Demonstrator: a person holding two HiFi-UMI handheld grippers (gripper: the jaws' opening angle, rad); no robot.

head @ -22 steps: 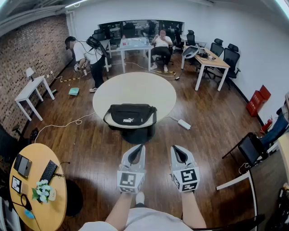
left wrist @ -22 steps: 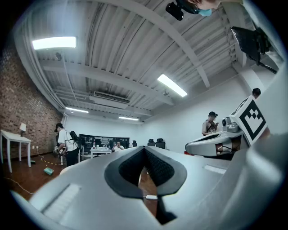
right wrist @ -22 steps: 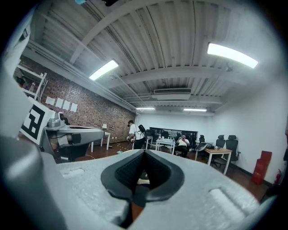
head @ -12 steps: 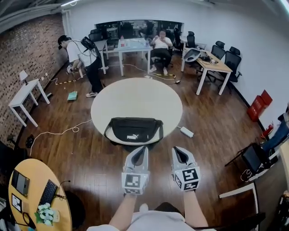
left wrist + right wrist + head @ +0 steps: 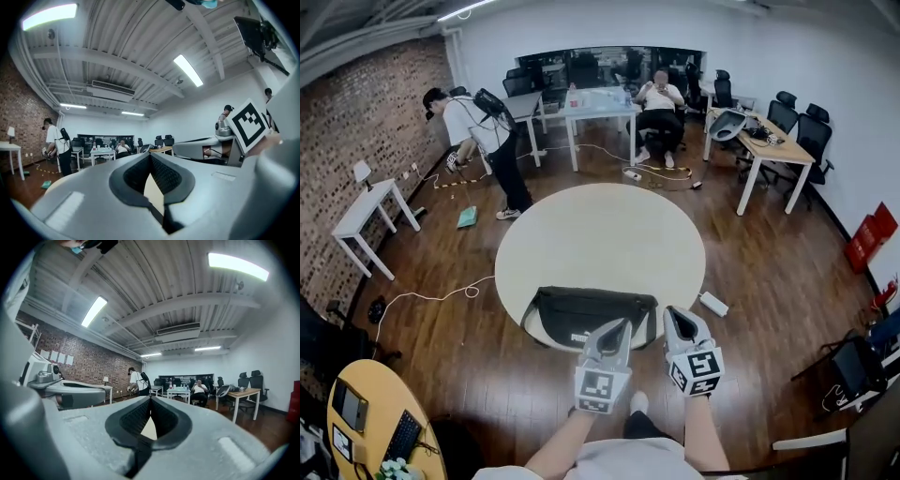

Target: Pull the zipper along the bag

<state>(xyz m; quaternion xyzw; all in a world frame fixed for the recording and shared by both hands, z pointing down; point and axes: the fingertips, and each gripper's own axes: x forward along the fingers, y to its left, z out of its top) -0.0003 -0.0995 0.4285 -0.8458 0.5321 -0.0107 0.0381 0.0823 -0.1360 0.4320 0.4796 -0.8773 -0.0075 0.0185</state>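
A black belt bag (image 5: pixel 581 312) with a white logo lies at the near edge of the round cream table (image 5: pixel 600 234). Its zipper pull is too small to make out. My left gripper (image 5: pixel 618 325) is shut and empty, its tip over the bag's near right part in the head view. My right gripper (image 5: pixel 675 315) hangs just past the bag's right end, jaws together with nothing between them. Both gripper views look up across the room. The left gripper (image 5: pixel 150 156) and right gripper (image 5: pixel 150 400) there show closed tips and only a sliver of table behind.
A person (image 5: pixel 487 131) stands bent over at the back left, and another (image 5: pixel 661 98) sits at a white desk. Office chairs and a wooden desk (image 5: pixel 773 141) stand at the back right. A power strip (image 5: pixel 712 303) and a cable (image 5: pixel 431 295) lie on the floor.
The view has come closer to the round table. Both grippers moved forward from over the floor to the bag's near edge. Their jaws look the same.
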